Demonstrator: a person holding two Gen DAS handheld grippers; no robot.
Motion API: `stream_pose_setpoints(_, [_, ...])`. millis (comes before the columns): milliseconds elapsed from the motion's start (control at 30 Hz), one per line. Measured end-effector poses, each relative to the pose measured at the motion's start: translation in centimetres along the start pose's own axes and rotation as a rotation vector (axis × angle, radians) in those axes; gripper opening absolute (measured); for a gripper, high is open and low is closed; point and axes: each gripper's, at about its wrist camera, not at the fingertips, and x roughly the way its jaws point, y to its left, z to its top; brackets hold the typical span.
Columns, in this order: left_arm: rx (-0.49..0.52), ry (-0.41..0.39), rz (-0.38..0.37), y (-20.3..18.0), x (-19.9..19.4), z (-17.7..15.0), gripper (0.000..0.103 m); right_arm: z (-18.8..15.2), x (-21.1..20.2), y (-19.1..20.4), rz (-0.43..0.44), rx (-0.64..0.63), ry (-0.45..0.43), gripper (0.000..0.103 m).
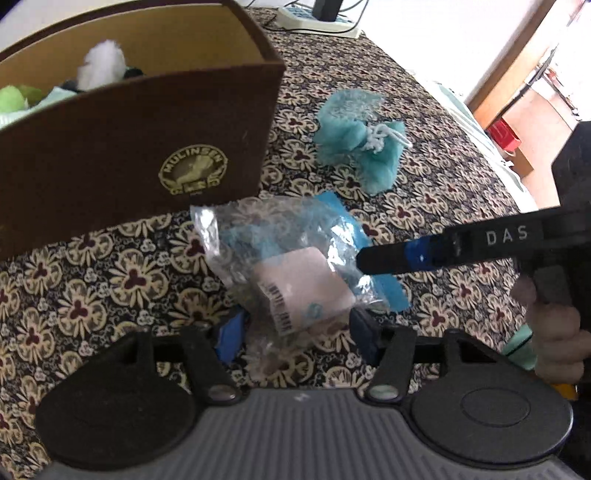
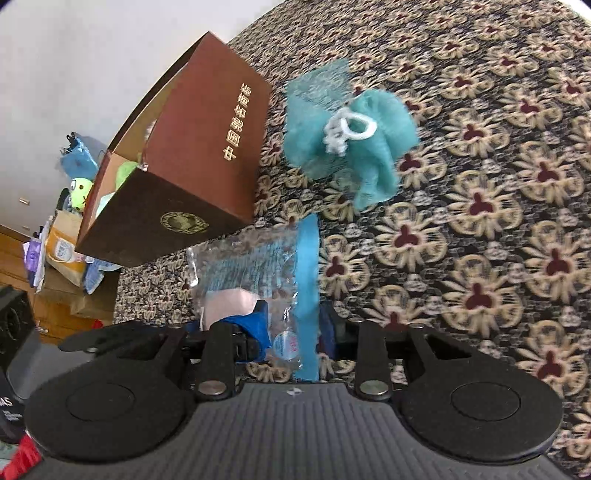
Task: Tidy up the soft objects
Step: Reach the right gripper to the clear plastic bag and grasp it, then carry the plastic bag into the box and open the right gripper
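A clear plastic bag point(image 1: 291, 258) with teal mesh and a pink label lies on the patterned cloth, in front of the brown box point(image 1: 147, 147). My left gripper point(image 1: 295, 332) is open, its blue-tipped fingers on either side of the bag's near end. My right gripper point(image 2: 295, 332) is open around the same bag point(image 2: 255, 273) from the right side; one of its fingers point(image 1: 399, 254) rests over the bag. A loose teal mesh puff point(image 1: 354, 140) with a white cord lies beyond the bag; it also shows in the right wrist view point(image 2: 351, 136). The box holds white and green soft items point(image 1: 99, 66).
The patterned cloth point(image 2: 480, 221) covers the whole table. A white power strip point(image 1: 317, 20) sits at the far edge. Cluttered boxes and toys point(image 2: 70, 221) stand beyond the table's left side. A red box point(image 1: 504, 134) is off the right edge.
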Motion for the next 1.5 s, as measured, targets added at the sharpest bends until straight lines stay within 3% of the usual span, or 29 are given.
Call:
stream_pose_setpoints(167, [-0.005, -0.018, 0.002, 0.7, -0.2, -0.1, 0.060, 0.3, 0.8, 1.0, -0.013, -0.021, -0.015, 0.015])
stream_pose_setpoints(267, [0.010, -0.027, -0.019, 1.1, -0.8, -0.4, 0.054, 0.1, 0.9, 1.3, -0.009, -0.016, -0.015, 0.015])
stream_pose_setpoints(467, [0.128, -0.061, -0.035, -0.3, -1.9, -0.4, 0.045, -0.8, -0.4, 0.5, -0.026, 0.026, -0.025, 0.016])
stream_pose_setpoints(567, [0.191, -0.088, -0.073, -1.3, -2.7, 0.0, 0.038, -1.6, -2.1, 0.0, -0.034, 0.067, -0.069, 0.016])
stream_pose_setpoints(800, [0.304, -0.165, -0.187, -3.7, -4.6, 1.9, 0.036, -3.3, -7.0, -0.4, -0.057, 0.142, -0.212, 0.016])
stream_pose_setpoints(1000, [0.373, -0.317, -0.248, -5.2, -8.4, 4.6, 0.033, -3.3, -10.5, 1.3, -0.049, 0.136, -0.351, 0.016])
stream_pose_setpoints(1233, [0.321, -0.453, -0.185, -2.0, -11.7, 7.6, 0.034, 1.6, -10.0, 5.0, 0.037, 0.015, -0.460, 0.016])
stream_pose_setpoints(1333, [0.278, -0.484, -0.135, 0.2, -12.2, 8.7, 0.033, 4.3, -8.3, 6.8, 0.099, -0.051, -0.462, 0.016])
stream_pose_setpoints(1500, [0.193, -0.500, -0.042, 4.6, -11.8, 10.3, 0.033, 8.2, -3.7, 9.5, 0.095, -0.175, -0.424, 0.016])
